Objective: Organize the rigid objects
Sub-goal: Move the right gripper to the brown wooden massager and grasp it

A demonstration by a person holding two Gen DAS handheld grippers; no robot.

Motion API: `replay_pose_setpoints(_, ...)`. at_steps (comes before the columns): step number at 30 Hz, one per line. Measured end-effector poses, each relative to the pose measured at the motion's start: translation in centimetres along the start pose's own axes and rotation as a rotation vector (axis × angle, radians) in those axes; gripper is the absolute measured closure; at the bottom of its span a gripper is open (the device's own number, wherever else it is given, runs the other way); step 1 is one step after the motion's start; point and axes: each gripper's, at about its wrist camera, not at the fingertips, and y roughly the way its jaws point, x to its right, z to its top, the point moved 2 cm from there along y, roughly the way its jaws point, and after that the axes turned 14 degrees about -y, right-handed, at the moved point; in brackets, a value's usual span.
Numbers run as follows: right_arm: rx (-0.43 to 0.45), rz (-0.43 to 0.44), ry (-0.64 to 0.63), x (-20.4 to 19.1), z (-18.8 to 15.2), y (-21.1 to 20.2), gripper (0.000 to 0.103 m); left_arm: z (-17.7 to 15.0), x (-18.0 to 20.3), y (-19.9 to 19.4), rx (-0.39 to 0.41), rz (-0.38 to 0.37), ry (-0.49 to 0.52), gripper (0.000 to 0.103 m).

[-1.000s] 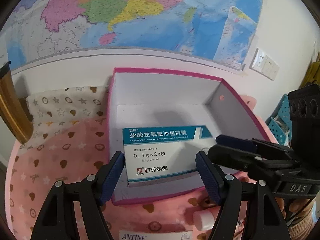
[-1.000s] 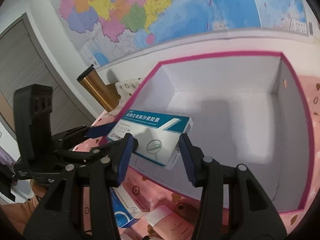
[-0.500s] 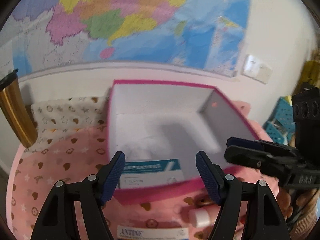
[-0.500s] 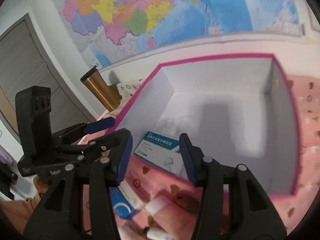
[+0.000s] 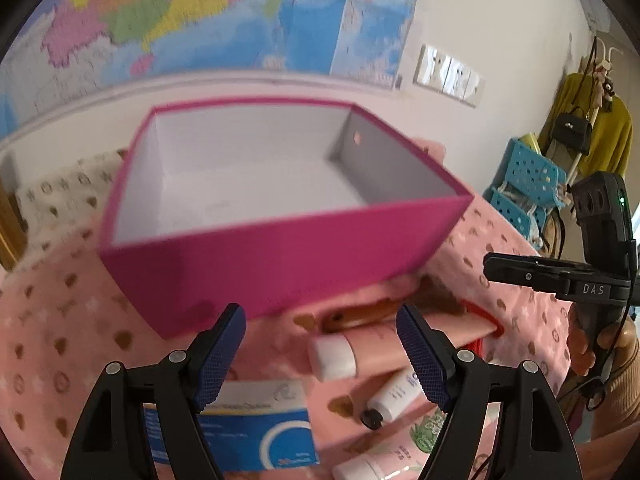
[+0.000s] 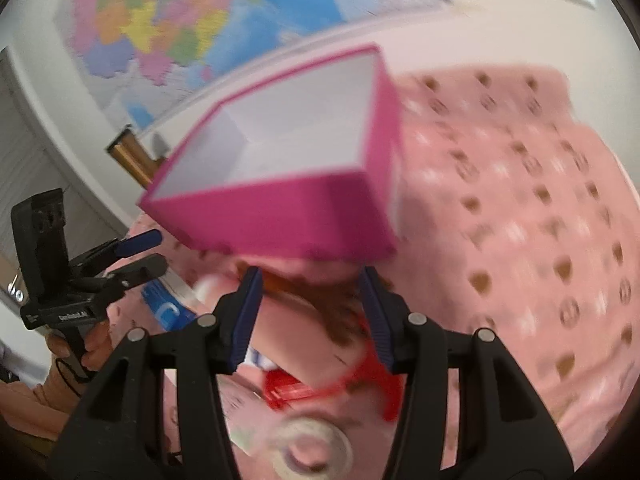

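An open pink box (image 5: 280,256) with a white inside stands on the pink cloth; it also shows in the right wrist view (image 6: 280,216). The medicine box inside it is hidden by the near wall. My left gripper (image 5: 320,344) is open and empty, low in front of the box, above a blue-and-white carton (image 5: 256,432), a pink tube (image 5: 376,344) and a small white tube (image 5: 396,396). My right gripper (image 6: 312,308) is open and empty, over a red object (image 6: 304,388) and a tape roll (image 6: 308,456). Each gripper shows in the other's view (image 5: 536,276) (image 6: 136,252).
A gold tumbler (image 6: 132,156) stands behind the box by the wall with the map (image 5: 200,12). A blue perforated rack (image 5: 528,184) and hanging clothes (image 5: 596,120) are at the far right. The pink patterned cloth (image 6: 520,220) stretches right of the box.
Both grippers have pulled back and dropped low in front of the box. The medicine box, held over the box a second ago, lies inside, out of sight.
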Motion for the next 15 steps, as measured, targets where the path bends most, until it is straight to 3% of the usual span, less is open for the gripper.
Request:
replay_pose_setpoints(7, -0.053, -0.023, 0.056, 1.6, -3.0, 0.0, 0.051, -1.3, 0.1, 1.5, -0.060, 0.003, -0.015, 0.024)
replay_pose_setpoints(15, -0.076, 0.024, 0.040, -0.2, -4.6, 0.1, 0.051, -1.8, -0.1, 2.7, -0.116, 0.003, -0.031, 0.024)
